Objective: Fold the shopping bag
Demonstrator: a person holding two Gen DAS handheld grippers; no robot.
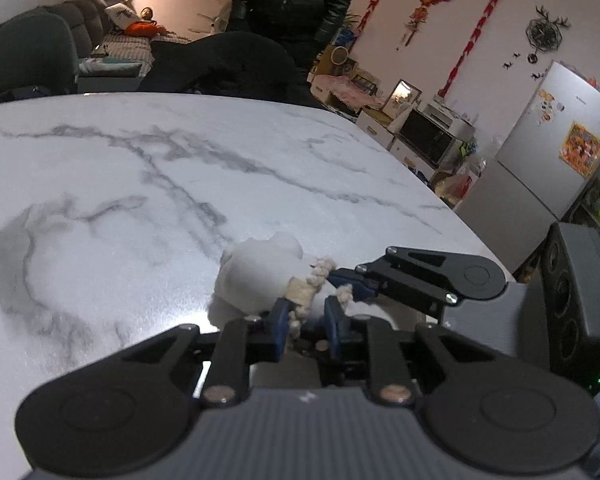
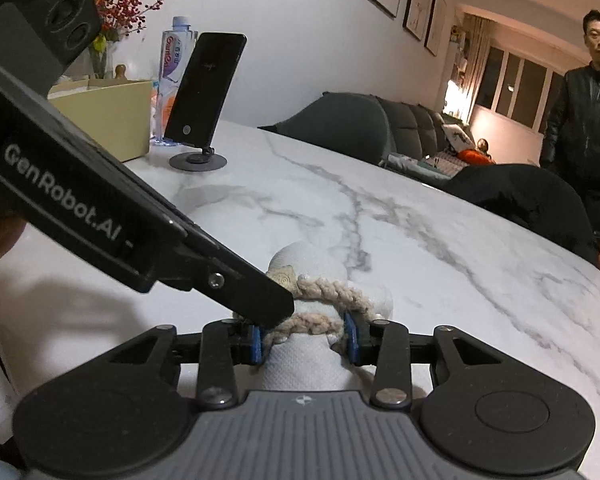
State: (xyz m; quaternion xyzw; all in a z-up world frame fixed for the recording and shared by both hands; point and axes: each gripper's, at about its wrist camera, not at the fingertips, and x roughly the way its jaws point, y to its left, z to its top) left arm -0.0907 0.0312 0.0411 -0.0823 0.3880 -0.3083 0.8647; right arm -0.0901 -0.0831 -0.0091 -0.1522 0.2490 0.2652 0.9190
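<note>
A white shopping bag [image 1: 256, 276] lies rolled into a small bundle on the marble table [image 1: 140, 180]. A beige braided rope handle [image 1: 302, 294] is wound around it. My left gripper [image 1: 306, 322] is narrowed on the rope at the bundle's near end. From the right, my right gripper [image 1: 342, 280] reaches in with its tip at the rope. In the right wrist view the bag [image 2: 300, 364] sits between the blue pads of my right gripper [image 2: 304, 340], which press on its sides. The rope [image 2: 332, 290] crosses it there. My left gripper [image 2: 278, 312] comes in from the left over the rope.
At the table's [image 2: 460, 260] far left stand a phone on a stand [image 2: 204, 88], a water bottle [image 2: 174, 64] and a pale yellow box [image 2: 108, 116]. Dark chairs [image 2: 340, 124] line the far edge. A person in a black jacket [image 2: 588, 120] stands behind them.
</note>
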